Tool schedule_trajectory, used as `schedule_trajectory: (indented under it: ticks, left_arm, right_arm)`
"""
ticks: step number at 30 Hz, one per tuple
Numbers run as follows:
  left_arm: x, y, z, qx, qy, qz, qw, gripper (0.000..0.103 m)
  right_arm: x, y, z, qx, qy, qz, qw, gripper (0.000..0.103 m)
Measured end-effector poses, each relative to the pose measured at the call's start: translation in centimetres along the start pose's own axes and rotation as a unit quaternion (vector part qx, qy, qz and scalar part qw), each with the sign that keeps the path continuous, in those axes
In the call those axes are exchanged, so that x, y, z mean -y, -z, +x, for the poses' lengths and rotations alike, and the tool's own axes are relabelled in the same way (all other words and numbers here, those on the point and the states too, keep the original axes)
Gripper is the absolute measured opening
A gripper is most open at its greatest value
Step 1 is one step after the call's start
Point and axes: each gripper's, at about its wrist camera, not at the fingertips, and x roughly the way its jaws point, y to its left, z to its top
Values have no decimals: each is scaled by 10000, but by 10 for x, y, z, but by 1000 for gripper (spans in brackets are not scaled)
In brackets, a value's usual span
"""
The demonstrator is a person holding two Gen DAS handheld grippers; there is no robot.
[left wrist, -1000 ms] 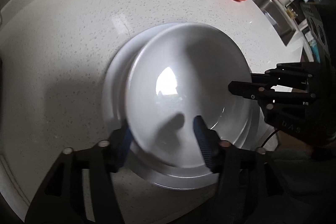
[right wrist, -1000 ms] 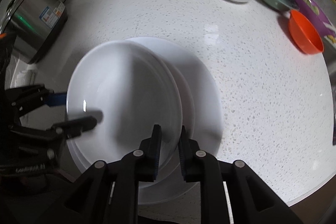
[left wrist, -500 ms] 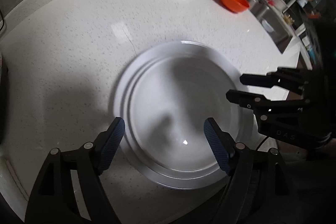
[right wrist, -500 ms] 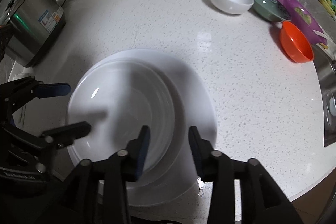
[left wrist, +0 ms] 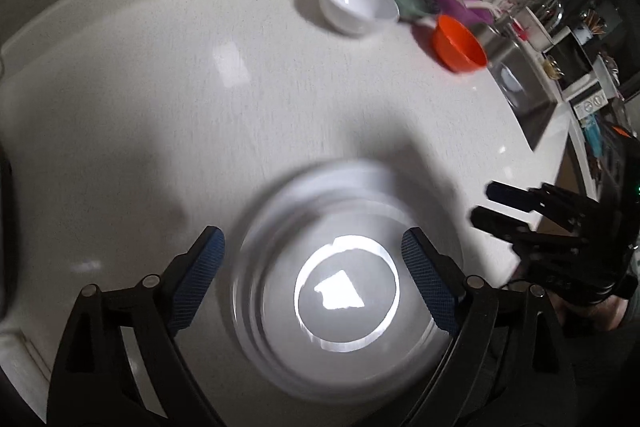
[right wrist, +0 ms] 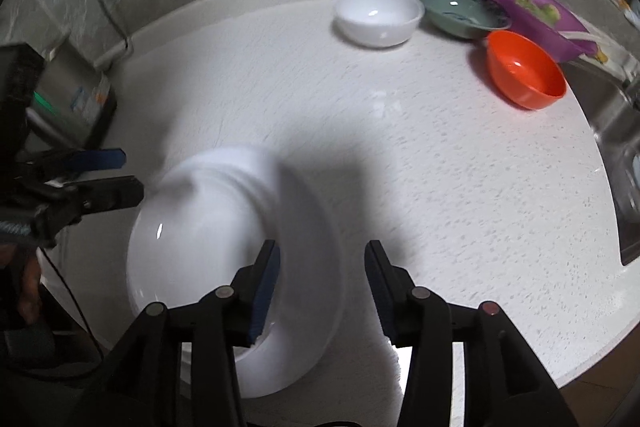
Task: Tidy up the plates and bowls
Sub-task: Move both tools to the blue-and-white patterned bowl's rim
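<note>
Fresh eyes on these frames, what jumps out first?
The stack of large white plates near the front edge of the speckled white counter, blurred in both views, with a bright reflection in its centre. Both hand-held grippers, left and right, hang open above it, holding nothing, jaws just opened. At the far right, the orange plastic bowl stands out beside the small white bowl.
</note>
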Motion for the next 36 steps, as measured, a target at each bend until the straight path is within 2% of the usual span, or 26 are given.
schedule_trajectory:
  ticks: [2,6,10,13,17,20,23,26,34,36]
  left_arm:
    - [5,-26,-3,158,-223,119,9996,90]
    - [25,-92,-5,428,-304,367,9979,90]
    - [51,-166,8,694,-432,844,9931,90]
    - [72,-222,38,638,-383,1076,9914,90]
    - [87,-286,79,437,-158,1250,9911,90]
    - [95,-316,105,251,-213,1340,9904,88]
    - [92,-345,132,109,-212,1362,9904,74]
    - [89,-363,155,-79,-238,1422,9895,70]
    - [93,-369,192,-366,-318,1618,9856,64]
    - [92,-368,199,-457,-345,1616,9852,57]
  right_arm:
    - [22,-13,-9,167,-41,194,9997,48]
    - [77,-59,-23,563,-73,684,9960,48]
    - [146,-115,-39,1160,-215,1696,9784,48]
    - [178,-147,-42,1501,-161,2075,9665,48]
    - [210,-182,-20,1386,-194,2443,9596,47]
    - [221,-198,1,1240,-72,2528,9595,46]
    - [229,-205,27,996,-67,2723,9570,46]
    - [231,-209,47,781,-26,2786,9572,44]
    - [231,-223,64,677,192,2749,9589,44]
    - [230,-227,69,611,246,2704,9605,44]
